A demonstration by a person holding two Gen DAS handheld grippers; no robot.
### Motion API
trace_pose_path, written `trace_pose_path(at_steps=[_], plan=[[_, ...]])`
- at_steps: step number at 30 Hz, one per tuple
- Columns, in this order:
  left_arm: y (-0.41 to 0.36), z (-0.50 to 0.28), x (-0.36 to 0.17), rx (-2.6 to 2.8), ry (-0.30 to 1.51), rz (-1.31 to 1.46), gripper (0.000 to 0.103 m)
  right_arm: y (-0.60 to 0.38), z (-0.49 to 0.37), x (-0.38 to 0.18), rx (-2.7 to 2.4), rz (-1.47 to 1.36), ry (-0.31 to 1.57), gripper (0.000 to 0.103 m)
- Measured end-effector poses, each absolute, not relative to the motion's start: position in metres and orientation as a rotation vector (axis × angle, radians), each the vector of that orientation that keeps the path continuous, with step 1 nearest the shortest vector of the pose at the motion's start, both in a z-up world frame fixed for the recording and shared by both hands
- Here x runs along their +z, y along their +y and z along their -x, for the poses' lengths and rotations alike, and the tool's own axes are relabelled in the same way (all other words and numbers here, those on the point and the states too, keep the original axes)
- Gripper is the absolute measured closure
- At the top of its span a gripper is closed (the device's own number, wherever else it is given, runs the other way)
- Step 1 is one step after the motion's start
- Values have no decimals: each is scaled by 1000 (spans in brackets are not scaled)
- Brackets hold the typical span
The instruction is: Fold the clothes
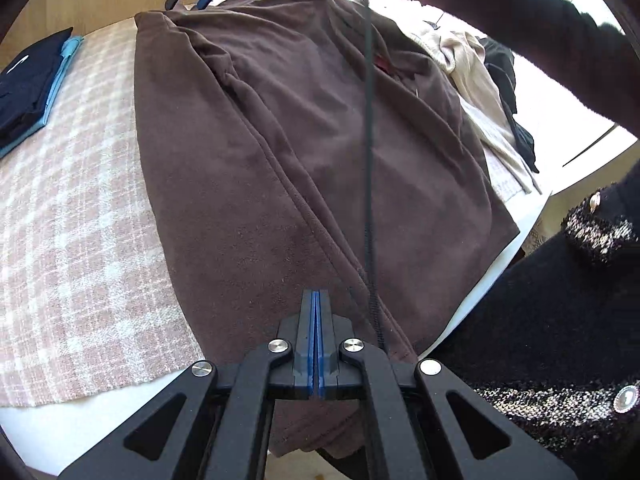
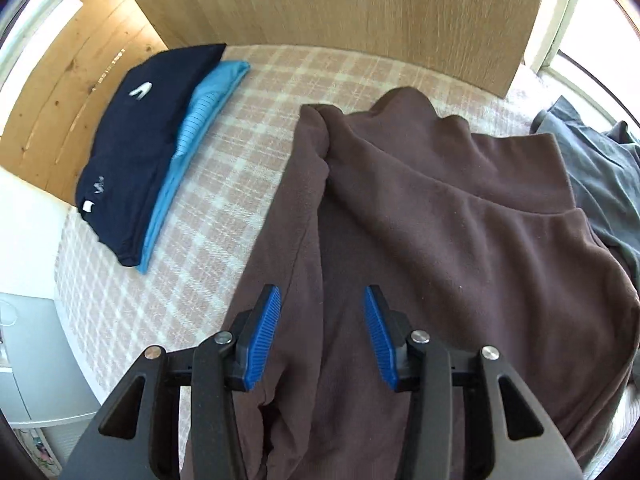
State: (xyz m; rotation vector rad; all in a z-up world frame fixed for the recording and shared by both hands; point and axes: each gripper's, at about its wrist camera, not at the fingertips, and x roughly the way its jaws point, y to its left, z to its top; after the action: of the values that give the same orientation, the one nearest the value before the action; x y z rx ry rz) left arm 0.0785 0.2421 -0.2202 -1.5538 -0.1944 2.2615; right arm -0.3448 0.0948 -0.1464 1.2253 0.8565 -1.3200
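The brown fleece garment [image 2: 420, 208] lies spread on the checked blanket [image 2: 168, 272], directly below and ahead of both grippers. In the right wrist view, the right gripper [image 2: 322, 300] hangs over the garment's near portion with its jaws standing moderately apart; nothing is between the pads. In the left wrist view, the left gripper [image 1: 316, 296] is fully closed, blue pads pressed together, its tips over the garment's near hem. Whether any fabric is pinched between them cannot be told.

Handling judgement: the fabric appears soft, thick and limp, with no stiffness of its own. It will likely drape and sag when lifted, and layers may drag together because the fleece surface grips itself. It appears light and not fragile. Slipping from ribbed pads seems unlikely.

Recommended hold: take a hem or seam edge, where the material is doubled. The raised fold running forward from the right gripper's left finger is a candidate, as is the ribbed band farther ahead.

A folded navy garment [image 2: 148, 140] and a blue garment [image 2: 200, 128] lie ahead to the left.
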Motion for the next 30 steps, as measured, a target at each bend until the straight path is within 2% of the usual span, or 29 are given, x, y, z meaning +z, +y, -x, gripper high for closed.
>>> trace_pose_path(at_steps=[3, 8, 10, 13, 15, 17, 19, 23, 26, 30], plan=[[249, -70, -227, 2253, -209, 1548, 103, 112, 332, -139, -1178, -1222, 800, 60], [264, -73, -243, 2230, -153, 1581, 103, 123, 324, -187, -1150, -1171, 1059, 67], [263, -76, -242, 2247, -169, 1588, 103, 127, 326, -196, -1153, -1142, 1063, 66], [264, -79, -228, 2299, -169, 1590, 103, 131, 336, -178, -1135, -1184, 997, 67], [264, -82, -217, 2334, -172, 1586, 103, 147, 354, -141, -1125, -1207, 839, 66], [270, -86, -202, 2360, -176, 1552, 103, 169, 373, -99, -1128, -1179, 757, 65], [280, -87, -192, 2367, -182, 1519, 103, 199, 390, -61, -1151, -1111, 754, 61], [314, -83, -185, 2319, -146, 1459, 102, 278, 418, -16, -1246, -1039, 772, 58], [343, -80, -187, 2256, -120, 1416, 102, 346, 428, -25, -1341, -1066, 793, 52], [382, -90, -192, 2197, -60, 1368, 102, 422, 444, -67, -1473, -1202, 845, 52]])
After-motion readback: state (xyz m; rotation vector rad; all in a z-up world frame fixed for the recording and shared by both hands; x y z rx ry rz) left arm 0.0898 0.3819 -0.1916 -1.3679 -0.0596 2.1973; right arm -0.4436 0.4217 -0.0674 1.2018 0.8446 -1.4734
